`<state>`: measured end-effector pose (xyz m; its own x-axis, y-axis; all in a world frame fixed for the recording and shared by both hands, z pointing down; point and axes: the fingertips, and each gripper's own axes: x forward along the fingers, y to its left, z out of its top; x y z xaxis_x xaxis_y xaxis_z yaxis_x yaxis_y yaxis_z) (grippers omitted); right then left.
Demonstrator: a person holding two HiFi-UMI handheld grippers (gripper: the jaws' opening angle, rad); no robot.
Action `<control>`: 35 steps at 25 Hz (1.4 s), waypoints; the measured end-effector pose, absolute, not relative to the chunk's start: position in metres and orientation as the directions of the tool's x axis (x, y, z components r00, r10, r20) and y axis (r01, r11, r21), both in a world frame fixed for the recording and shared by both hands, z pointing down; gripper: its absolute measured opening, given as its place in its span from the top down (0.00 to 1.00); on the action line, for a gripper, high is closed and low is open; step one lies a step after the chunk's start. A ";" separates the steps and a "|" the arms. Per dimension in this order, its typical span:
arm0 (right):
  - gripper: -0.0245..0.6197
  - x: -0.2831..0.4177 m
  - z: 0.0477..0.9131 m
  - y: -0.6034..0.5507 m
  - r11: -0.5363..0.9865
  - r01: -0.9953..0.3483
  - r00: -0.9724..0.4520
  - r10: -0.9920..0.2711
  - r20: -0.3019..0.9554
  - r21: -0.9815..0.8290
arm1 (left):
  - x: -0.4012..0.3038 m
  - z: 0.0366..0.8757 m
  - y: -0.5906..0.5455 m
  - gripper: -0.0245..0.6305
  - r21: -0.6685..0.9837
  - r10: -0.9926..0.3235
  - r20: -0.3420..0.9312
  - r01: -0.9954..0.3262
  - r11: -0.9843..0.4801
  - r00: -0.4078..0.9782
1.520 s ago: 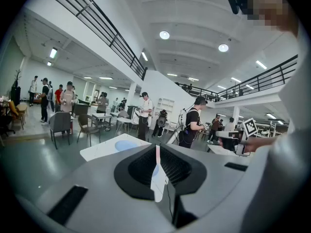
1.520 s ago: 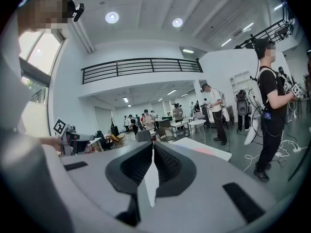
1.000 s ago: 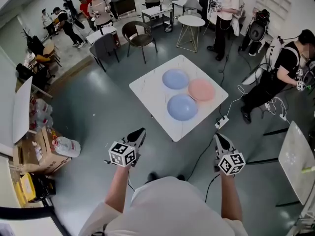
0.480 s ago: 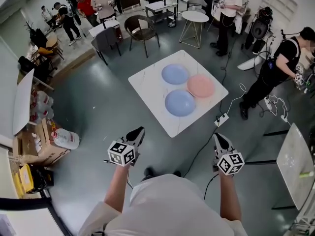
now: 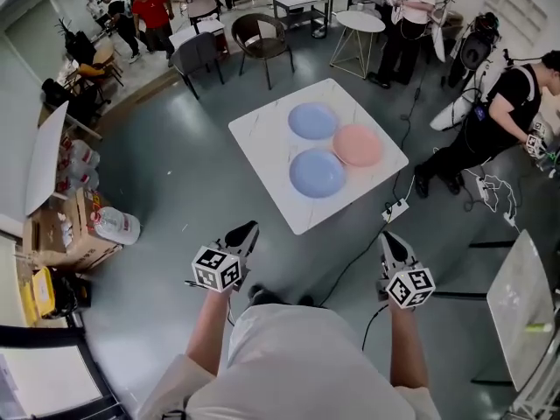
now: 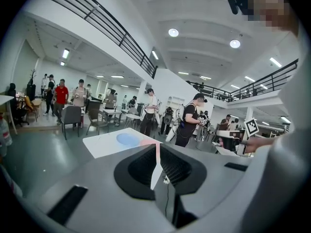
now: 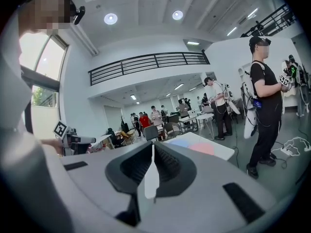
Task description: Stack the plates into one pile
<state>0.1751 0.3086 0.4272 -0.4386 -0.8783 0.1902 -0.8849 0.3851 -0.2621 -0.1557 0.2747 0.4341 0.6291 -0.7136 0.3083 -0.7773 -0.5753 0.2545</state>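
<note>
Three plates lie side by side on a white square table [image 5: 262, 138]: a far blue plate [image 5: 312, 121], a pink plate [image 5: 357, 145] to its right and a near blue plate [image 5: 317, 172]. My left gripper [image 5: 243, 233] and right gripper [image 5: 389, 241] hover over the floor, well short of the table and pointing toward it. Both are shut with nothing between the jaws. In the left gripper view a blue plate [image 6: 128, 139] and the pink plate [image 6: 148, 142] show beyond the jaws. In the right gripper view the pink plate [image 7: 201, 148] lies ahead.
A power strip and cable [image 5: 391, 210] lie on the floor by the table's near right corner. A person in black [image 5: 490, 121] stands to the right. Chairs [image 5: 262, 46] and a round side table [image 5: 360, 22] stand behind. Boxes [image 5: 70, 252] sit at left.
The table, plates and floor have slid slightly upward in the head view. Both grippers keep their spots in the picture, still shut and empty.
</note>
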 end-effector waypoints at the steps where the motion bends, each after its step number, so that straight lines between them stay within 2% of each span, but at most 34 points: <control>1: 0.91 0.177 0.429 0.308 0.389 -0.882 -0.443 -0.876 0.190 -0.265 | -0.154 0.436 0.276 0.91 0.256 -0.715 0.311 -0.780 -0.571 0.626; 17: 0.91 0.175 0.452 0.274 0.402 -0.870 -0.469 -0.852 0.231 -0.284 | -0.150 0.454 0.251 0.91 0.279 -0.720 0.329 -0.791 -0.545 0.611; 35: 0.91 0.125 0.468 0.145 0.290 -0.903 -0.381 -0.882 0.278 -0.318 | -0.183 0.469 0.092 0.91 0.314 -0.624 0.365 -0.723 -0.616 0.690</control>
<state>0.1253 0.1453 0.4676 -0.3812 -0.8818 0.2777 -0.9026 0.2899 -0.3183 -0.1833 0.0925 0.4692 0.6904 -0.6244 0.3655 -0.7229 -0.6158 0.3135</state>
